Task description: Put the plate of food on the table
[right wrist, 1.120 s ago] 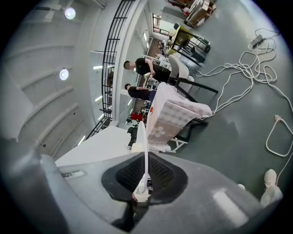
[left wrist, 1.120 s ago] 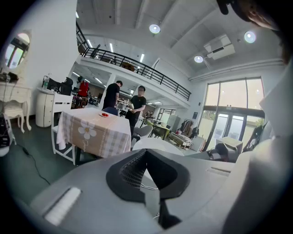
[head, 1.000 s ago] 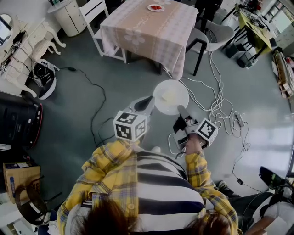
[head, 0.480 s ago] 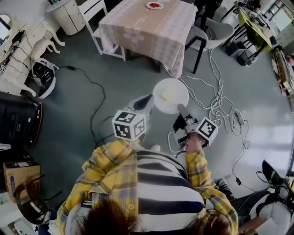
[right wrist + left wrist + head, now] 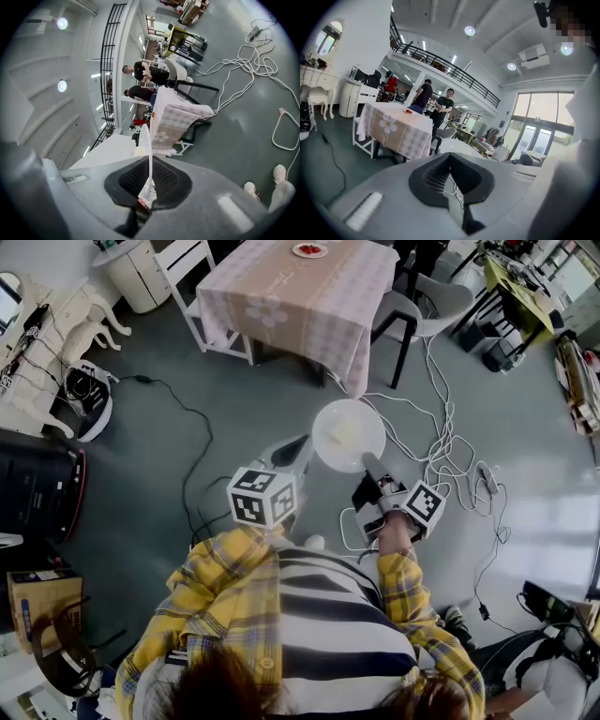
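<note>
Table (image 5: 281, 296) has drifted toward 11 o'clock. Right tongs (image 5: 367, 464), just tightened, clamp the plate (image 5: 348, 435) rim at 6 o'clock. Left tongs (image 5: 300, 444) are closed and empty, beside the rim at 9 o'clock.

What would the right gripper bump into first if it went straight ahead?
Probably the table, near its clothed edge; the right gripper, shut on the plate, has only floor before it.
</note>
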{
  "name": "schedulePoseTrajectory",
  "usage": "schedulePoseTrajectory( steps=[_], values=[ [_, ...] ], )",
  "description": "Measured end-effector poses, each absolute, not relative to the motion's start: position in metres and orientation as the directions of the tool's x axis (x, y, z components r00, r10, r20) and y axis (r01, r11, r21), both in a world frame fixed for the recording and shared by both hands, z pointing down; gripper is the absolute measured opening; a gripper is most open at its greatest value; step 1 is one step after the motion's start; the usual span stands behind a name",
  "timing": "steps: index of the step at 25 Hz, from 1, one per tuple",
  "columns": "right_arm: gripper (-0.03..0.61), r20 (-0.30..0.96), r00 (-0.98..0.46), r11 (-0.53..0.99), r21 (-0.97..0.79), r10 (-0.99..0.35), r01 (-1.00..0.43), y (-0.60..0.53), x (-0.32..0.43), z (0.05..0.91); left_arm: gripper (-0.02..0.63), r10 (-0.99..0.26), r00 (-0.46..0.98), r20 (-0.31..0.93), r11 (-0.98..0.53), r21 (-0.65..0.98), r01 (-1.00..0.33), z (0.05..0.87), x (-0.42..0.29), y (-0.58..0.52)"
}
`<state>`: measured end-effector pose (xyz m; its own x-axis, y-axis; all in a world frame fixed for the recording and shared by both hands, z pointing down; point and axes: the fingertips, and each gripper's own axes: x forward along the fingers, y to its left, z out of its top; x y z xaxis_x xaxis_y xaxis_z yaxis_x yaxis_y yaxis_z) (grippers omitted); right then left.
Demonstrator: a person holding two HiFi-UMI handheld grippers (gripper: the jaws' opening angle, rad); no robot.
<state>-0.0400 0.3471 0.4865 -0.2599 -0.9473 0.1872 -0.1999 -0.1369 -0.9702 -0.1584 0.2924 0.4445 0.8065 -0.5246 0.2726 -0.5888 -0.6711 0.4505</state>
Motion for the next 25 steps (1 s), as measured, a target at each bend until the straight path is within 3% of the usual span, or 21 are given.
schedulePoseTrajectory(
  steps=[25],
  values=[
    [0.005, 0.234, -0.298, -0.179, -0.963, -0.925, -0.201, 0.303, 0.019, 0.510, 0.003, -0.533, 0.787, 0.311, -0.635, 0.467, -0.615, 0.465, -0.095, 0.253]
  ],
)
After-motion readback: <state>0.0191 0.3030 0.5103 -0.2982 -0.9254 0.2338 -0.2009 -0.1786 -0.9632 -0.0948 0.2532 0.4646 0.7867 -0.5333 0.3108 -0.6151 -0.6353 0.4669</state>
